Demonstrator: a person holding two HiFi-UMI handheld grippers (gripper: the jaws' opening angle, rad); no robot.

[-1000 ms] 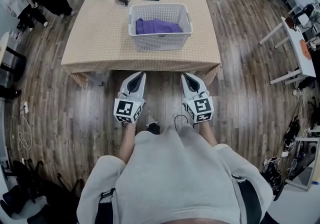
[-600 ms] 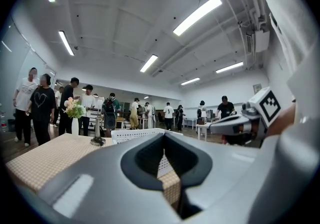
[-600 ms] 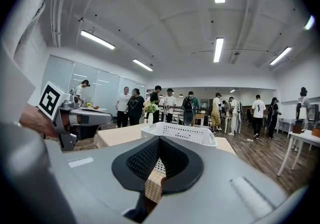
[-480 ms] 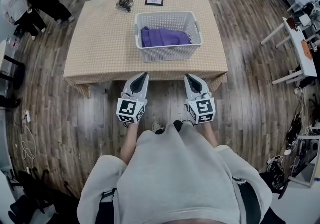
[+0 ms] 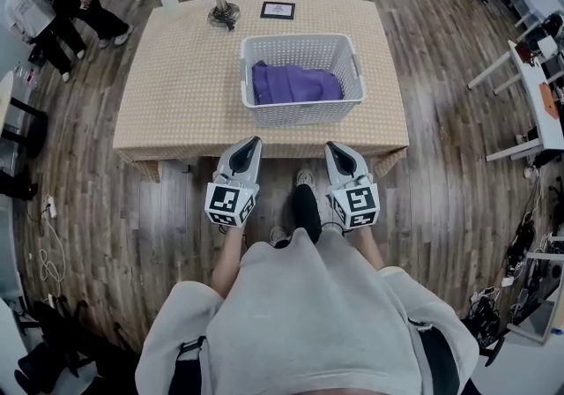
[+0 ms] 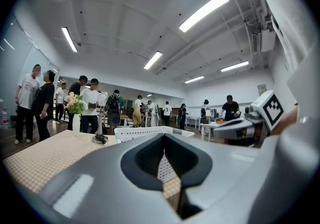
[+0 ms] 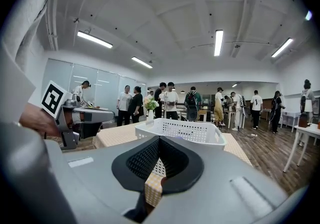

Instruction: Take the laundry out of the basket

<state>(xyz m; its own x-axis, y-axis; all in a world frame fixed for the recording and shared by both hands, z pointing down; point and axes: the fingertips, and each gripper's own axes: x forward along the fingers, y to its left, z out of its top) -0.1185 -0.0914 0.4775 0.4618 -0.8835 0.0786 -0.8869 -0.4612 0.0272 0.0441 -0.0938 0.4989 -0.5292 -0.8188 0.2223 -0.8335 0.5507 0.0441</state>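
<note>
Laundry (image 5: 295, 83), one purple bundle, is lying in the white basket (image 5: 302, 111) on the table (image 5: 176, 76), right of the table's middle. We are holding the left tongs (image 5: 255, 141) and right tongs (image 5: 331, 147) side by side at the table's near edge, both with jaws closed on nothing. The bundle is sitting on the far side of both tips, past the basket's near wall, roughly straight ahead of the pair and well apart from them.

Step in hand, as we are reading it, is the reach-in. We are thinking the jaws need opening before they cross the rim, with the tips coming in over the near wall and then down. Biting a thick fold near the bundle's middle is looking safer than a loose edge. Lifting straight up should be keeping the light basket from dragging.
</note>
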